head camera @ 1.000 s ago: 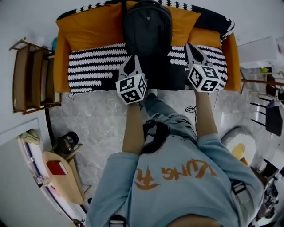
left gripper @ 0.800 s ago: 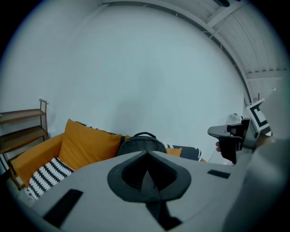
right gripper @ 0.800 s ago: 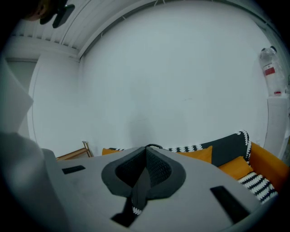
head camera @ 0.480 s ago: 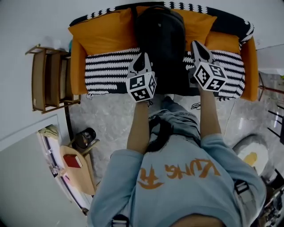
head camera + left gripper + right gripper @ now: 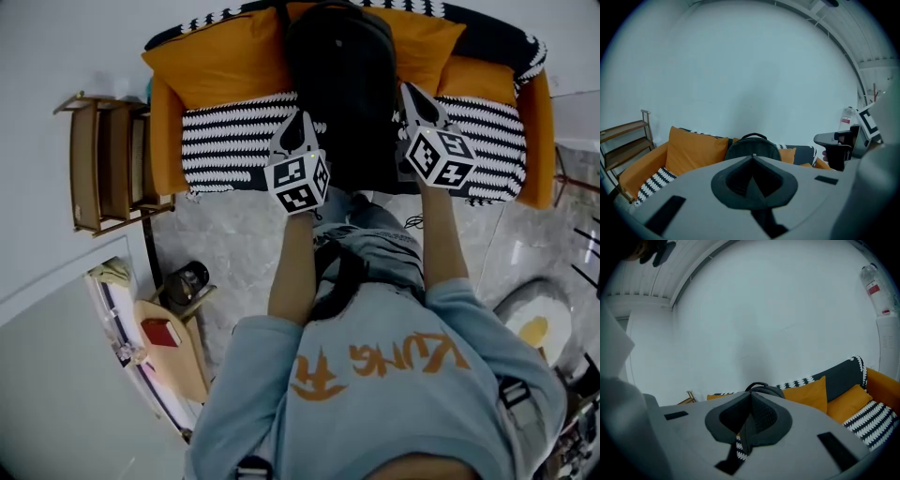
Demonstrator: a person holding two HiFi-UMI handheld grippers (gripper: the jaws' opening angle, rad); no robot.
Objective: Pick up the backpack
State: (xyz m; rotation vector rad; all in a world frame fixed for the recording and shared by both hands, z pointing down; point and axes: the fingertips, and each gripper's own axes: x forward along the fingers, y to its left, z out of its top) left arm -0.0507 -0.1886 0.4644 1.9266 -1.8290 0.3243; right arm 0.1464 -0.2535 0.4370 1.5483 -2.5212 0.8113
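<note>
Behind left gripper (image 5: 753,158), backpack (image 5: 751,145) mostly hidden

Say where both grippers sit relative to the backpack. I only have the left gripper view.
Observer: Head view: the backpack stands mid-sofa. The left gripper flanks its left side, the right gripper its right.
Operator: Right jaws?
Observer: The right gripper view shows them shut with nothing between. The backpack's top handle shows past them.
Operator: Floor obstacles?
Observer: A small wooden table with a red object on it stands to the person's left, apart from the sofa.
</note>
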